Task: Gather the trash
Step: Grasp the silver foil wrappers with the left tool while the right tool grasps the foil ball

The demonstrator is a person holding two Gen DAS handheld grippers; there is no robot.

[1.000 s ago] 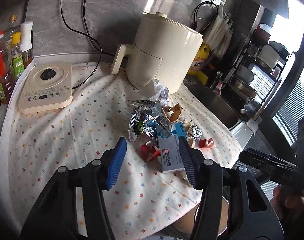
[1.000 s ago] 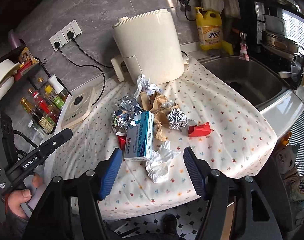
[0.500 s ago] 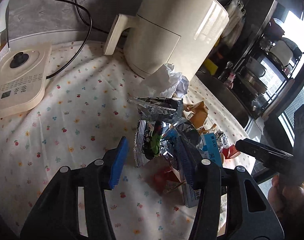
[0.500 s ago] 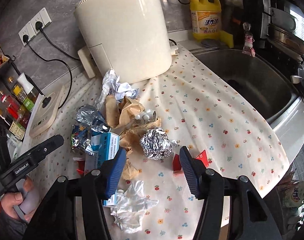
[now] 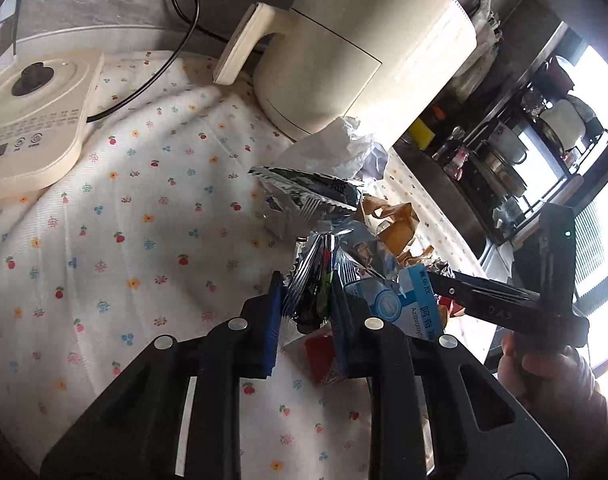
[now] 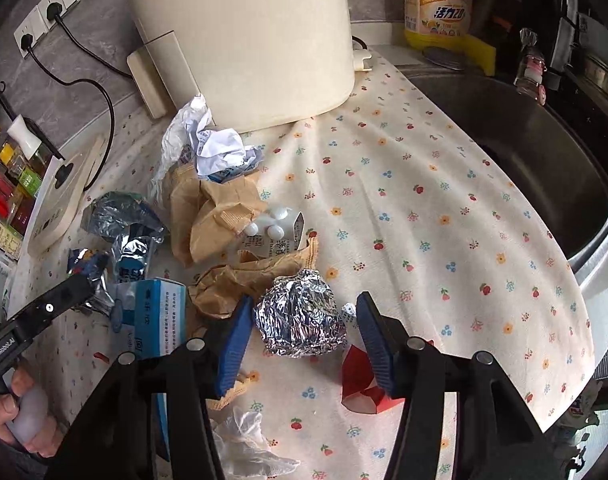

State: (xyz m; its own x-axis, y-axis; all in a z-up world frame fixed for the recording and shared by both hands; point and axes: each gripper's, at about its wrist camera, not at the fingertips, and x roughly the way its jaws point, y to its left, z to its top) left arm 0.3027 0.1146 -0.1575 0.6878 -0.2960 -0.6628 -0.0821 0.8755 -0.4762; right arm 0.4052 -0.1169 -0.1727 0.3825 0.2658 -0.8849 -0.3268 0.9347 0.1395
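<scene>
Now my left gripper point(image 5: 306, 304) is pinching a foil snack wrapper point(image 5: 310, 280) at the near edge of the trash pile, though the grip looks shallow from here. My right gripper point(image 6: 302, 334) is spread around the foil ball point(image 6: 300, 316) on the flowered cloth point(image 6: 424, 220); I should close squarely on its middle so it doesn't squirt out.
</scene>
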